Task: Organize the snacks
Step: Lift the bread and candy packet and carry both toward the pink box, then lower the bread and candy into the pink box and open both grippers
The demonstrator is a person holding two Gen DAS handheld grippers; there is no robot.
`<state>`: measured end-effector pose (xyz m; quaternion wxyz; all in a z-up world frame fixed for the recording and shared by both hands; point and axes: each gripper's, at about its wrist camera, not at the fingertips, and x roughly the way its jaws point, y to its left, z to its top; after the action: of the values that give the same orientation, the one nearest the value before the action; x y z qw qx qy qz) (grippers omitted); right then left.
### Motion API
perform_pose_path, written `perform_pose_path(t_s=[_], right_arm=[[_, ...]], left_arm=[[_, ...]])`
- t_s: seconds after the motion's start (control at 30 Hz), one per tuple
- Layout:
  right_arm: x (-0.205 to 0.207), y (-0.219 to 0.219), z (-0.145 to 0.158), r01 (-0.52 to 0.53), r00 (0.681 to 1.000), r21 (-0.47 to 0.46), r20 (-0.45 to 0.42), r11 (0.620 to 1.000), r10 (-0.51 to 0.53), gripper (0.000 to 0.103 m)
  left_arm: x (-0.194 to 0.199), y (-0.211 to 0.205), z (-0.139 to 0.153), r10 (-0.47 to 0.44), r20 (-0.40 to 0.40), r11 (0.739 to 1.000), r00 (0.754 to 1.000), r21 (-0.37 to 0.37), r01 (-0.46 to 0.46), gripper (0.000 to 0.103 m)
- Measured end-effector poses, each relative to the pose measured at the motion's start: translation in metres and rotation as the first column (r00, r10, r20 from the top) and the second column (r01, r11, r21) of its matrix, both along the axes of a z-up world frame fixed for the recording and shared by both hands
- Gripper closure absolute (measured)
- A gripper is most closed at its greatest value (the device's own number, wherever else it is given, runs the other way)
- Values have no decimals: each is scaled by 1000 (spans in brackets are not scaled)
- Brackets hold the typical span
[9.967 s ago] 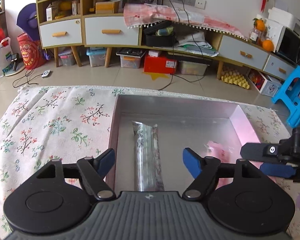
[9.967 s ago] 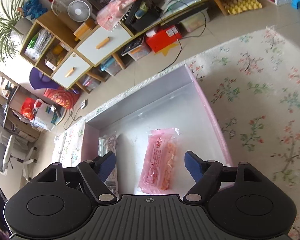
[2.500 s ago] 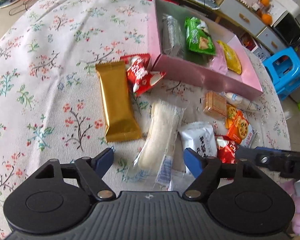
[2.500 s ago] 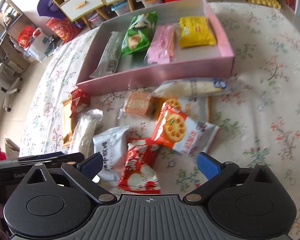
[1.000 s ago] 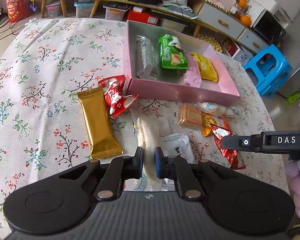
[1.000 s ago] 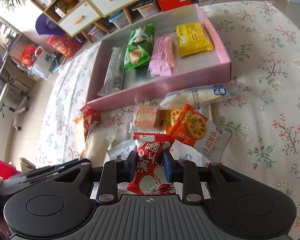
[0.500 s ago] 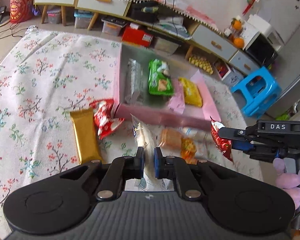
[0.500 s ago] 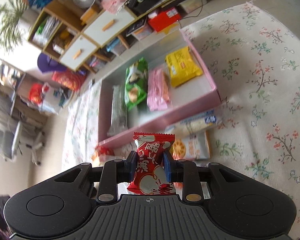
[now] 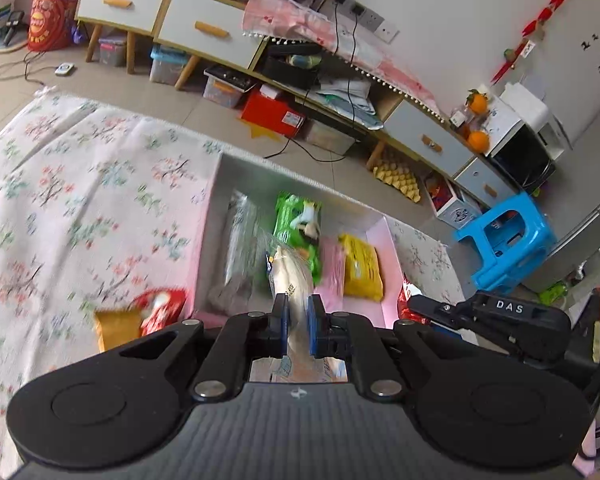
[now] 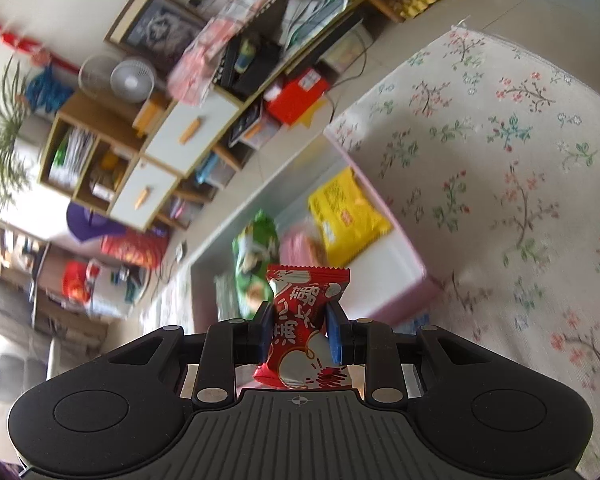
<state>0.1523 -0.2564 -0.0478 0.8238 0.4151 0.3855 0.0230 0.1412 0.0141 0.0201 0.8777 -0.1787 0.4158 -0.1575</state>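
Pinched tight in my left gripper (image 9: 296, 322) is the pale clear-wrapped bread stick (image 9: 290, 276), carried toward the pink box (image 9: 392, 248), where grey, green, pink and yellow packets already lie. A gold bar (image 9: 116, 326) waits left of it. My right gripper (image 10: 300, 330) clamps the red candy packet (image 10: 306, 320) near the box's near right corner; several snacks remain.

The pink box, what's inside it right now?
In the pink box: a clear packet, green bag, pink packet, yellow packet. The near end is hidden by the held snack.
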Motion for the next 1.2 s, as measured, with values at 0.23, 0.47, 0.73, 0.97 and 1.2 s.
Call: perform_pose_path(t_s=[0.23,0.47,0.73,0.97,1.2], right_arm=[[21,-4,-21,31,1000,9,2,999,-31,76],[34,-5,-37,38,999,14,-13,999,-37,76],[36,5,-40,23,999,-15,-28,1000,-24,76],[35,6,-37,14,1000,-35,-18,999,-14,73],[33,7,-31,17,1000,-56,-16,998,-18,65]], left_arm=[[31,-24,-29,-15,-6,994,1000,110,15,95],[41,-27,-40,-25,-33,991,999,131,29,94],[43,-20,-54,22,-81,984,996,179,-8,98],[41,-20,-44,37,-68,986,997,165,-25,90],[44,-29,-44,52,-18,981,998,188,-48,77]])
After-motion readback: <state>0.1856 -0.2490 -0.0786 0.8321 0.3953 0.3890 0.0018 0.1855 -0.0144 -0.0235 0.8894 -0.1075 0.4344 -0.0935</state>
